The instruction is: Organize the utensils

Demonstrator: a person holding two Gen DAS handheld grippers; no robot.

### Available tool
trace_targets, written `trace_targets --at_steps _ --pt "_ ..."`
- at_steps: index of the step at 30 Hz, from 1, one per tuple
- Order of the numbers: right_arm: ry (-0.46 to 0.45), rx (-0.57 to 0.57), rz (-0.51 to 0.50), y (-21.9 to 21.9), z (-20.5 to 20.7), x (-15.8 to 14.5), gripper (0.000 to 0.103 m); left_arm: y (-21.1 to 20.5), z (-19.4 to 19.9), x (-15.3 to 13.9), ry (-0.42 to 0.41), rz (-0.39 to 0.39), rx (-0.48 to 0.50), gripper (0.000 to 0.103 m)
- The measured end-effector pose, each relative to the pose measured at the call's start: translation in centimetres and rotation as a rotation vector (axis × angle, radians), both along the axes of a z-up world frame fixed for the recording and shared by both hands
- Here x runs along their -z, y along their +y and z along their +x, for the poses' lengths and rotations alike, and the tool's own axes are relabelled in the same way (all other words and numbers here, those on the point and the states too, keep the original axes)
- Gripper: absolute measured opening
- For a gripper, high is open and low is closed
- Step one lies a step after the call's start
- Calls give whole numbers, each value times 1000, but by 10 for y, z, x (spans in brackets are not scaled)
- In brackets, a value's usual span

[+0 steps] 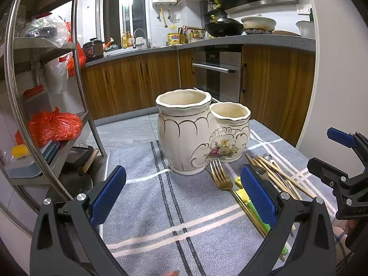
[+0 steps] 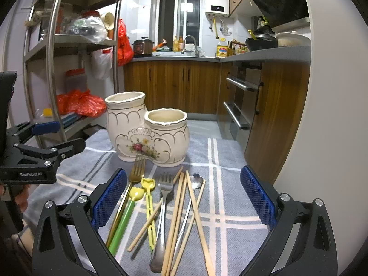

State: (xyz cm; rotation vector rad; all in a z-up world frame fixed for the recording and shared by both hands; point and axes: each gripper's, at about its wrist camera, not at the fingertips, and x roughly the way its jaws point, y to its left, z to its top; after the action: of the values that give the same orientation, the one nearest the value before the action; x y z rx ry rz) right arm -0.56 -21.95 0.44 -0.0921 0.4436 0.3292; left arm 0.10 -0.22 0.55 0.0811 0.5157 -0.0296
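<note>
Utensils (image 2: pixel 170 209) lie loose at lower centre of the right view, before the empty holder (image 2: pixel 147 131). Both grippers, left (image 1: pixel 184 195) and right (image 2: pixel 184 197), gape wide, holding nothing. Best single out one piece, perhaps the steel fork (image 2: pixel 162 216), and pinch mid-handle.

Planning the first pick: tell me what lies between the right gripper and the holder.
In the right wrist view, the right gripper faces the holder across forks, chopsticks, a spoon and yellow picks.

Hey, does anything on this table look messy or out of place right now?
Yes. The utensils lie loose on the cloth in front of the empty ceramic holder: wooden chopsticks crisscross over a steel fork and a spoon, beside a gold fork. Nothing looks spilled or broken.
</note>
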Motion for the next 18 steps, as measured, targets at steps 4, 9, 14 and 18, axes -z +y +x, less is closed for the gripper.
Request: trace_targets --at_steps 4,9,14,18 --pt "-1 1 -2 0 0 1 98 0 0 0 1 0 0 98" --pt "-1 1 1 -3 2 1 98 0 -1 0 -4 -1 3 98" --pt "-1 1 0 -7 3 3 98 -1 -3 -1 -1 4 1 98" --pt "2 3 1 -6 3 3 98 -2 -3 0 1 4 3 98"
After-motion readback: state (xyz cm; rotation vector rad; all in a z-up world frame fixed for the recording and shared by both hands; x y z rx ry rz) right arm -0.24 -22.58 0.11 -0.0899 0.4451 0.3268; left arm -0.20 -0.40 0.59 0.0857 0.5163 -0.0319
